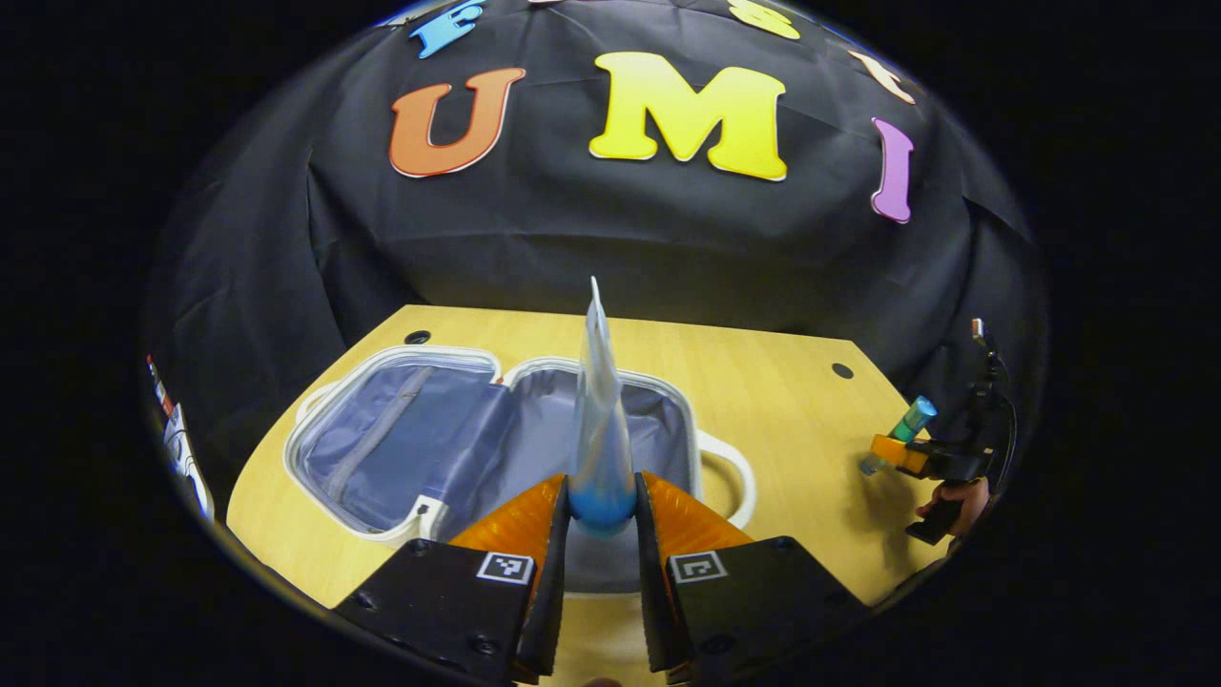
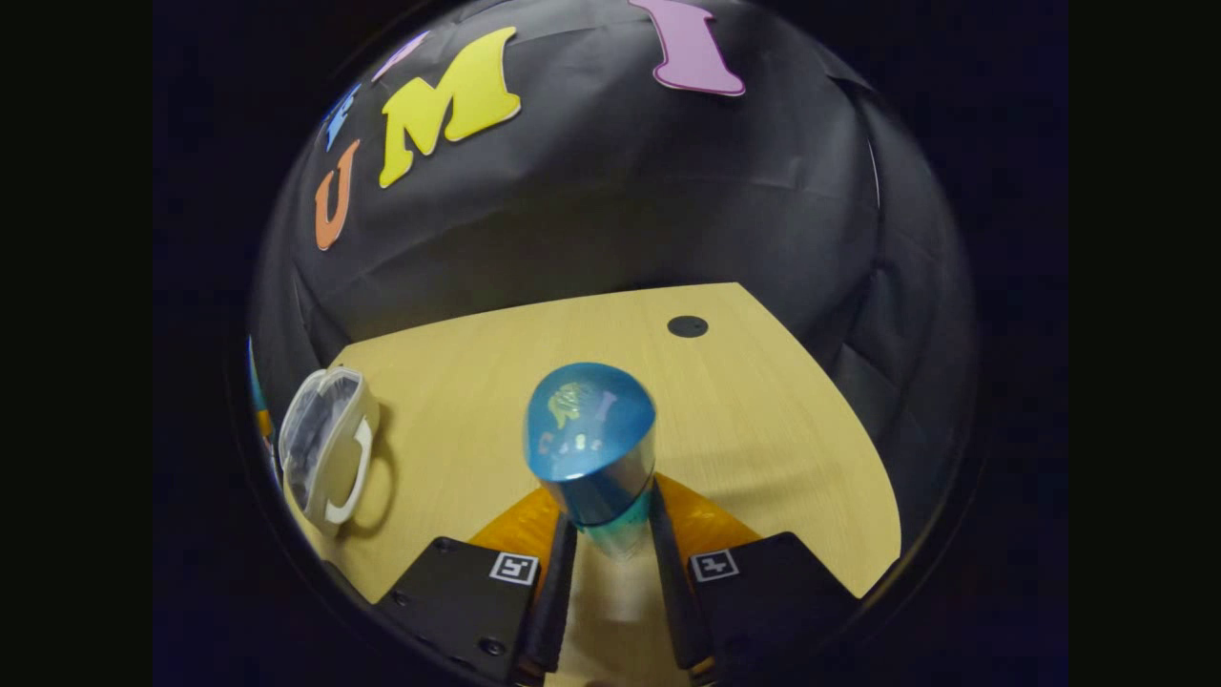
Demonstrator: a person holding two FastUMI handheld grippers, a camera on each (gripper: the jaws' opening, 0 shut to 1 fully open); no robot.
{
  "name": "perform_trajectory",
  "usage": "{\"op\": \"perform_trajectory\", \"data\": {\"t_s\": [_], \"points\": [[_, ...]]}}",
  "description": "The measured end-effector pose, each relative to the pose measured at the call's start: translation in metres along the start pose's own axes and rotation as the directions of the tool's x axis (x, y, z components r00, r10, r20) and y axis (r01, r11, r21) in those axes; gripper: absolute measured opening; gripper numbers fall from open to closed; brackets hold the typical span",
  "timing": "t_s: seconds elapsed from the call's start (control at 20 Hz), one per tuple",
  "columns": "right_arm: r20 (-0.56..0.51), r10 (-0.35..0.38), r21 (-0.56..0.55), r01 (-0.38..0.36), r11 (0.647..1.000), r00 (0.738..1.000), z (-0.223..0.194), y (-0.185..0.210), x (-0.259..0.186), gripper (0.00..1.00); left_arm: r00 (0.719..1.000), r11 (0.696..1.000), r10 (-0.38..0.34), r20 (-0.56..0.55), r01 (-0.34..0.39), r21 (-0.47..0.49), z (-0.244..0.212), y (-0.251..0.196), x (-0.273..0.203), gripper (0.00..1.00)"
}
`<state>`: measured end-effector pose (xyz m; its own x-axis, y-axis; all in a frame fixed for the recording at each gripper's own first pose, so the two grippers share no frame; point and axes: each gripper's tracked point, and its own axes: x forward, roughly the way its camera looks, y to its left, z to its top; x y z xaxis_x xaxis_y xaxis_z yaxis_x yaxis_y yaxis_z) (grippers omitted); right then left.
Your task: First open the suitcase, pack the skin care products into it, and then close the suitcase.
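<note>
The suitcase point(image 1: 496, 439) lies opened flat on the worktop point(image 1: 792, 382), ready for packing. A tube point(image 1: 599, 420) is clenched upright by the left tool point(image 1: 603, 520) above it, presumably for lowering in. A capped bottle point(image 2: 591, 448) is gripped by the right tool point(image 2: 610, 534), well apart, seemingly awaiting its turn.

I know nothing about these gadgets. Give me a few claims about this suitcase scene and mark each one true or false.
1. The white suitcase with grey-blue lining lies open on the yellow wooden table. True.
2. The left gripper is empty. False: its fingers clamp a pale blue squeeze tube, crimped end upward.
3. The right gripper holds a bottle with a rounded teal-blue cap. True.
4. A skin care product already lies inside the suitcase. False: the lining looks bare; both products are in the grippers.
5. The tube is held near the open suitcase. True.
</note>
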<state>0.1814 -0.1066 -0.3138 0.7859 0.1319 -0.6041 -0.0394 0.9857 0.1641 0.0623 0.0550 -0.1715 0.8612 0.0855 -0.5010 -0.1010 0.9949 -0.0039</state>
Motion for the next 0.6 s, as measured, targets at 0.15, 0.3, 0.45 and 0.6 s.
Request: {"op": "perform_trajectory", "data": {"t_s": [0.15, 0.3, 0.45, 0.6], "points": [[-0.009, 0.001, -0.005, -0.001, 1.0, 1.0, 0.005, 0.005, -0.017, 0.37, 1.0, 1.0, 0.005, -0.017, -0.005, 0.021, -0.005, 0.028, 0.004, 0.38], [0.013, 0.032, 0.01, -0.032, 0.999, 0.999, 0.03, 0.026, -0.06, 0.35, 0.997, 0.996, -0.037, -0.063, 0.041, 0.075, -0.022, 0.042, 0.018, 0.38], [0.032, 0.078, 0.003, -0.078, 0.997, 0.996, 0.044, 0.054, -0.101, 0.35, 0.99, 0.992, -0.069, -0.119, 0.081, 0.095, -0.042, 0.046, 0.032, 0.38], [0.04, 0.122, -0.03, -0.121, 0.992, 0.992, 0.051, 0.085, -0.143, 0.35, 0.975, 0.99, -0.069, -0.211, 0.093, 0.103, -0.069, 0.057, 0.05, 0.38]]}}
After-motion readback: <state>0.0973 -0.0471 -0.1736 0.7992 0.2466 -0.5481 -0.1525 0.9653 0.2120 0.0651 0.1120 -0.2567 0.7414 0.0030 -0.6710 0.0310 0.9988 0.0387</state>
